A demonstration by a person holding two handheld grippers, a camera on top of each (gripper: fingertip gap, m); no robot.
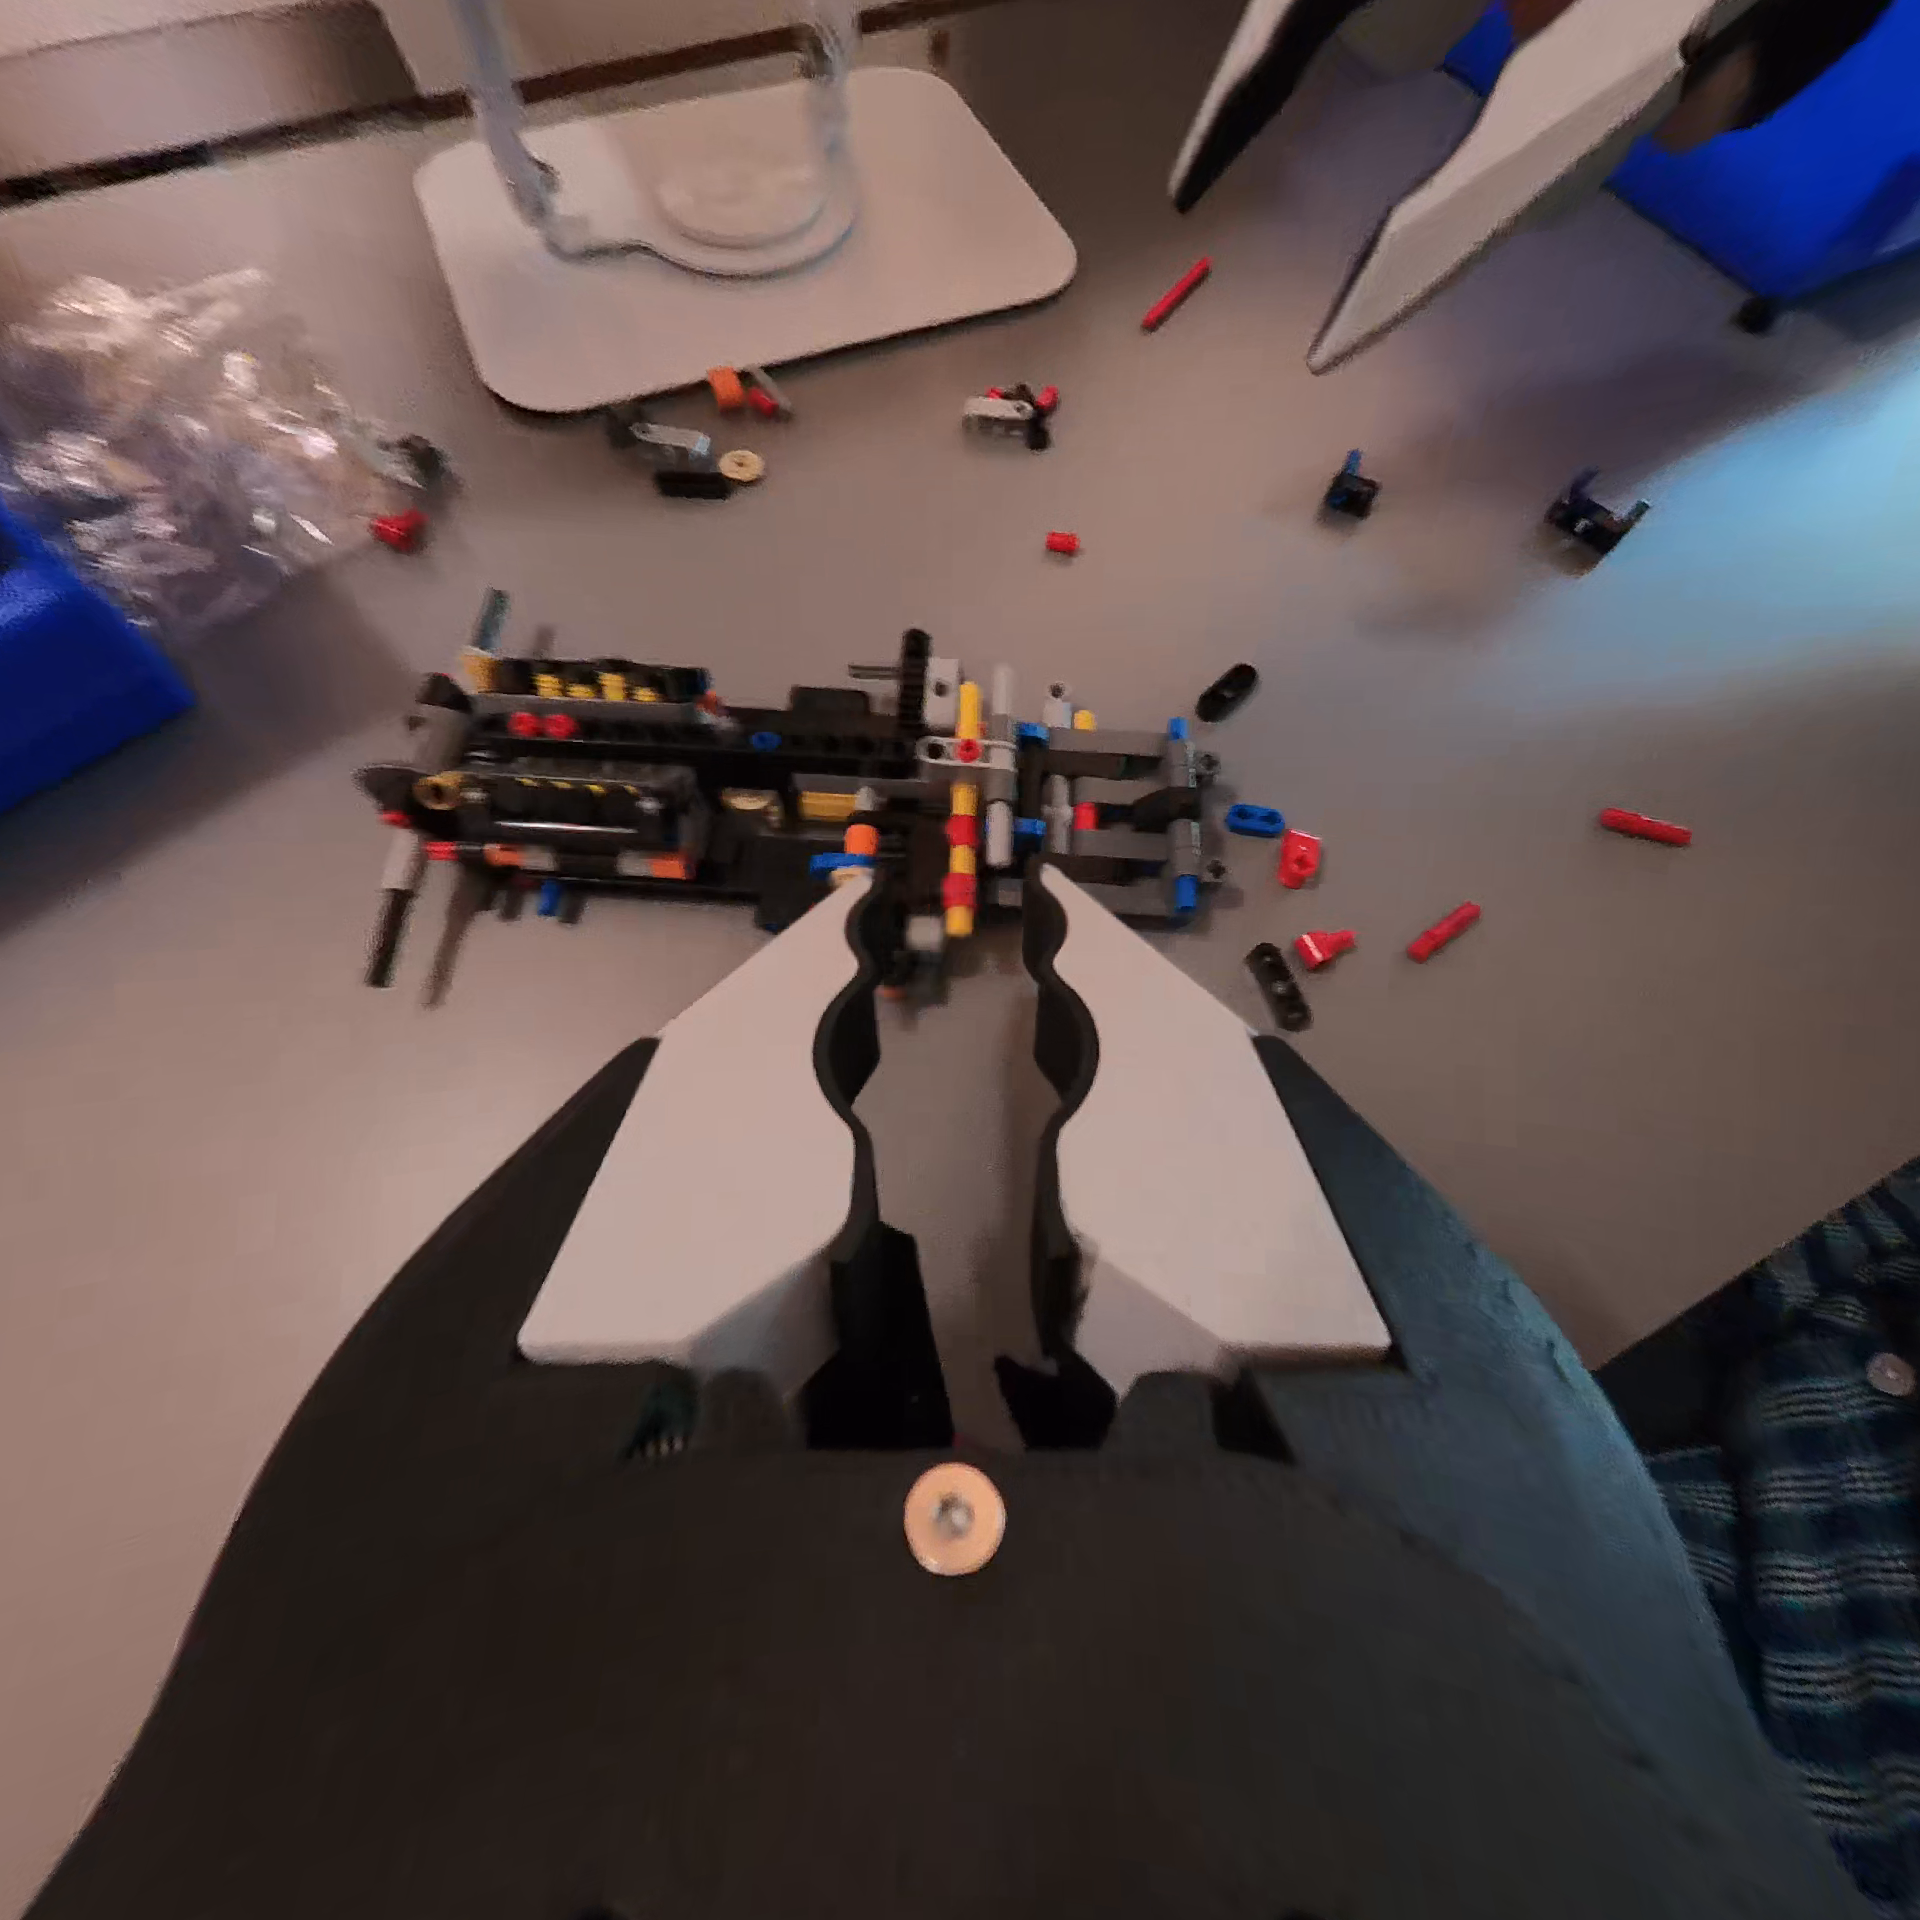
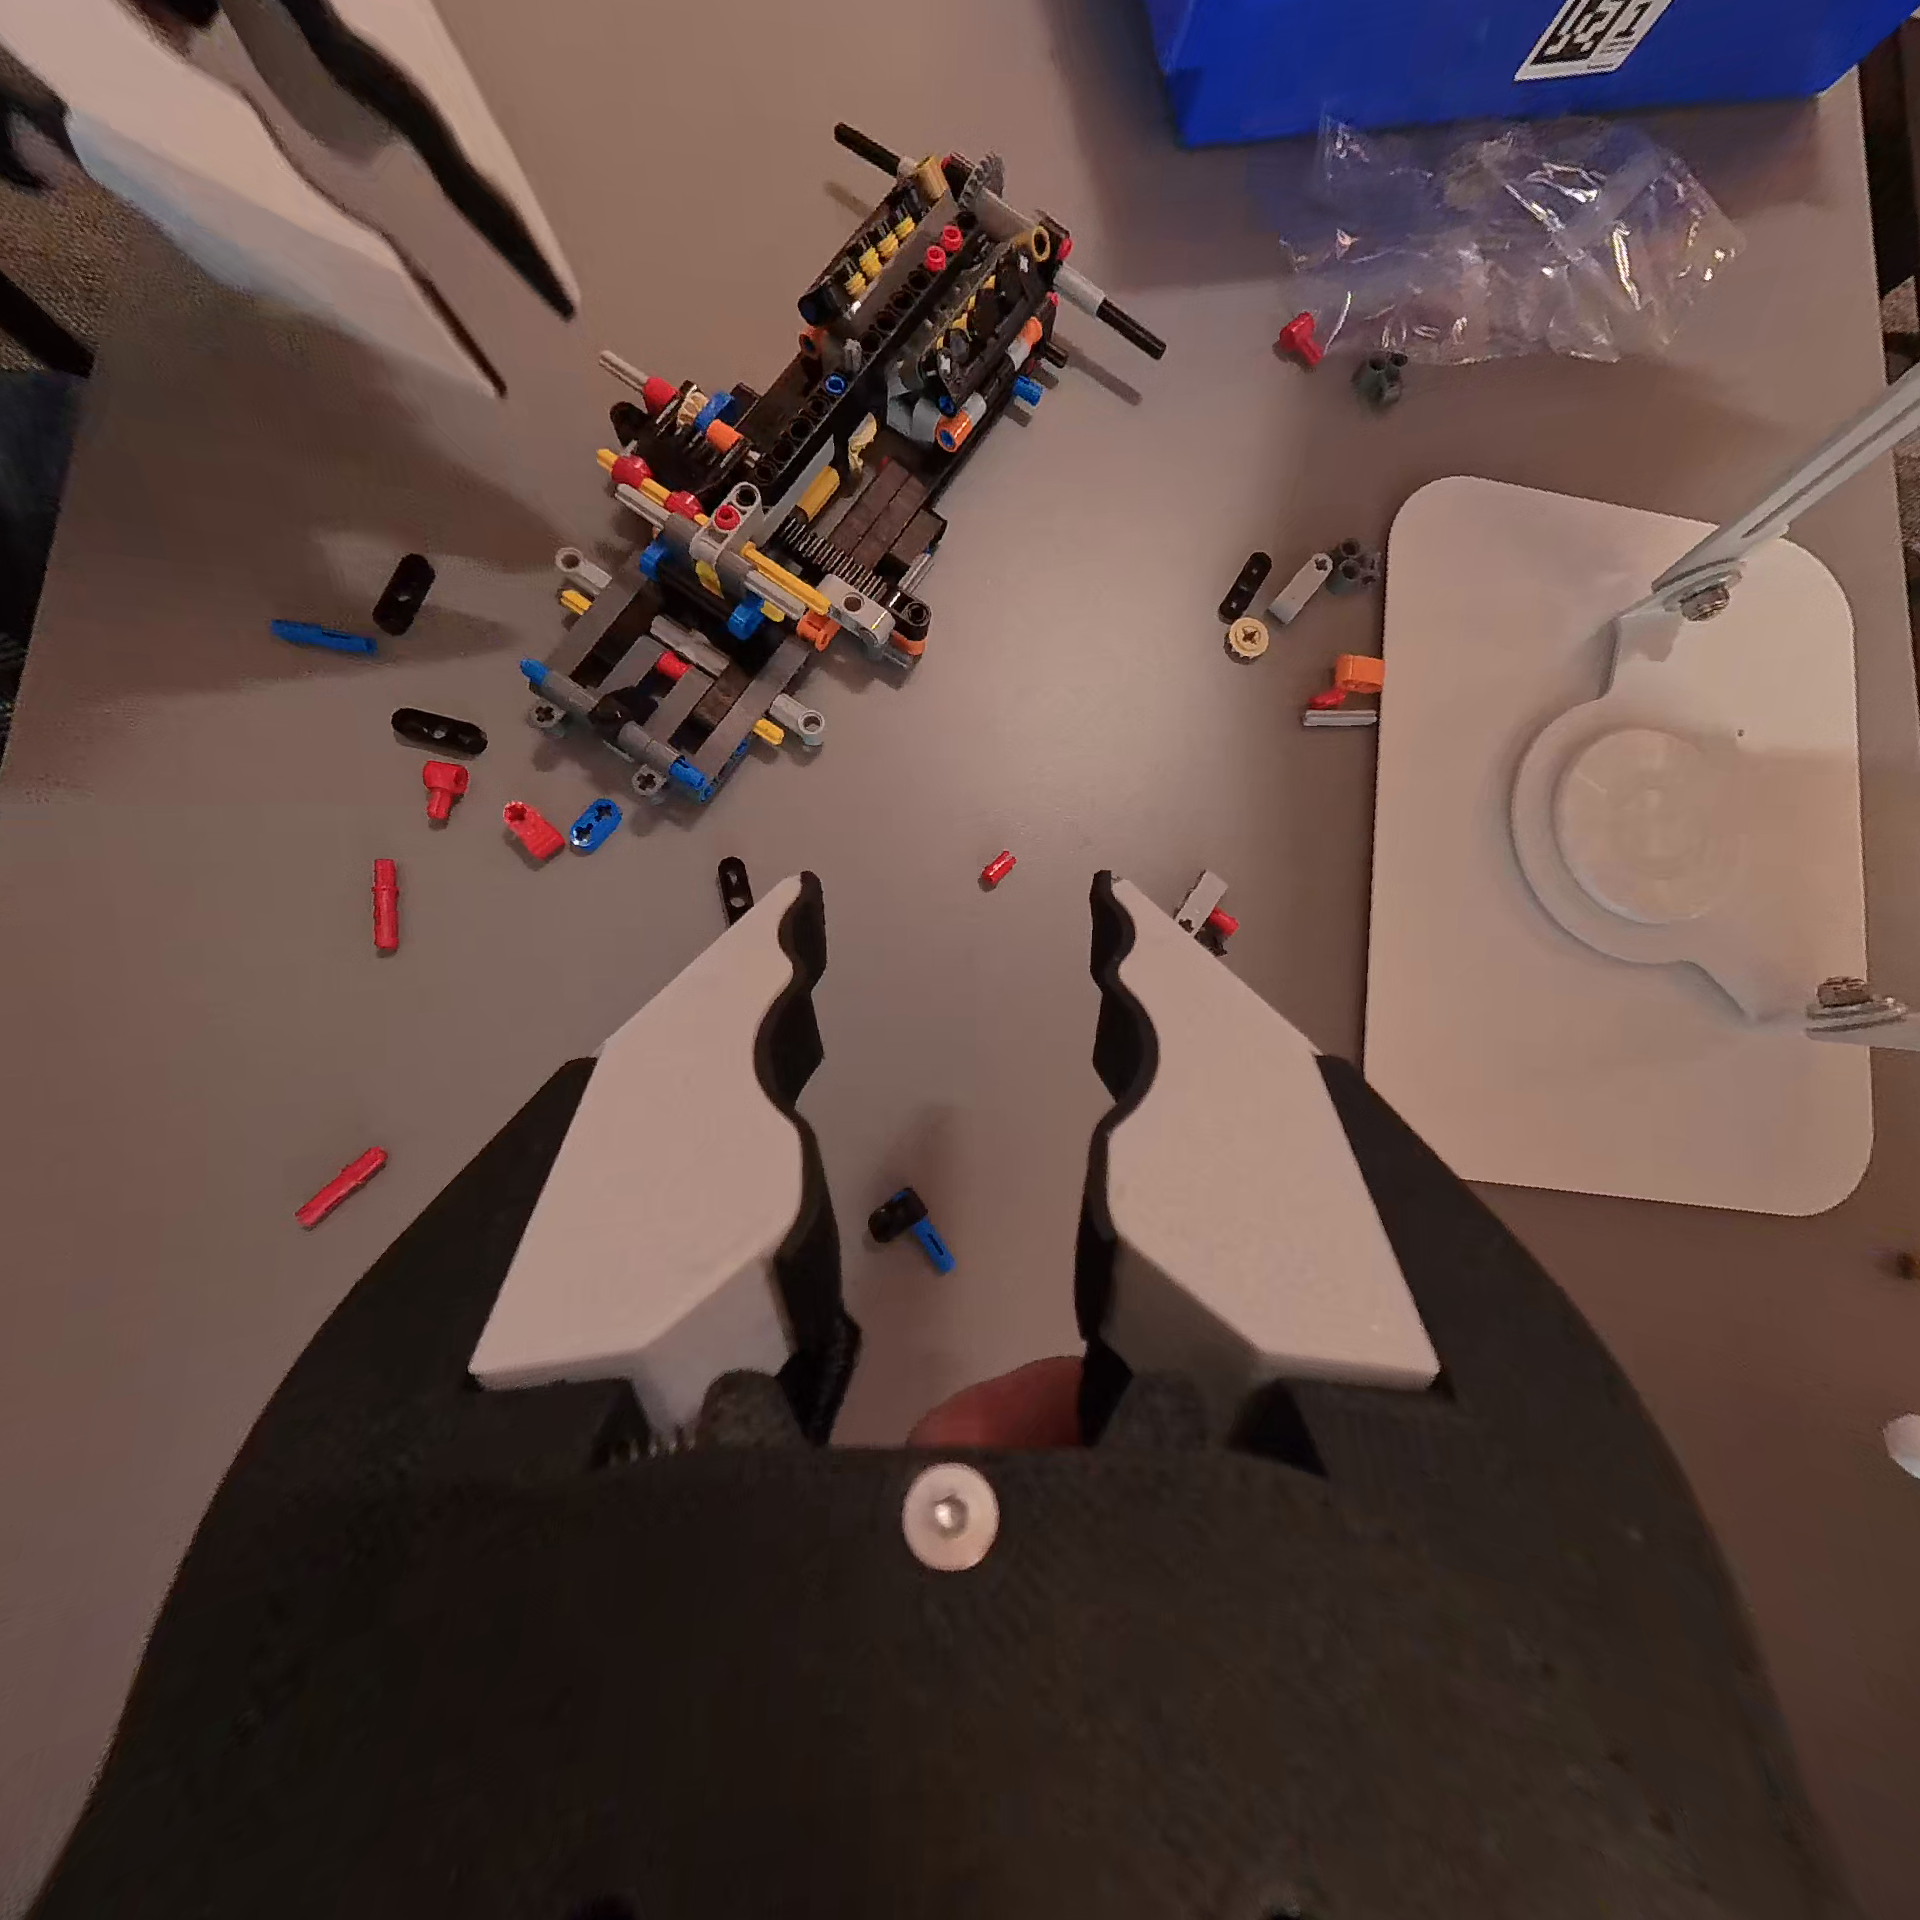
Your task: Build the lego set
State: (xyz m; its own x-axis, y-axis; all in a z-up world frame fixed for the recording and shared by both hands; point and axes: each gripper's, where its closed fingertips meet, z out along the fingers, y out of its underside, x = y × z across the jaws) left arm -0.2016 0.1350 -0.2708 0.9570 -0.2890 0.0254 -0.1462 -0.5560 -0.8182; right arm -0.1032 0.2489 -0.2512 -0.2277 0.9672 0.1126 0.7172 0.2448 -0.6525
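The left gripper [image 1: 945, 894] is holding its two white, black-lined fingers [image 1: 727, 1122] a moderate gap apart, nothing pinched between them, its tips reaching over the near edge of the long, half-built black-and-grey lego chassis [image 1: 790, 790]; whether they are touching it cannot be told. The right gripper [image 2: 956, 904] is hovering with its fingers [image 2: 1236, 1122] spread wide and empty above the grey tabletop [image 2: 1039, 675]. The chassis [image 2: 800, 488] is lying flat mid-table, studded with yellow, red, blue and orange pins and black axles sticking out at one end. It is sitting well ahead of the right gripper's tips, slightly left of them. Loose red, blue and black lego pieces [image 2: 535, 829] are lying scattered around it, and a small black-and-blue connector piece [image 2: 911, 1229] is resting on the table between the right fingers. A crumpled clear plastic bag [image 2: 1496, 239] is lying beside a blue bin [image 2: 1455, 62].
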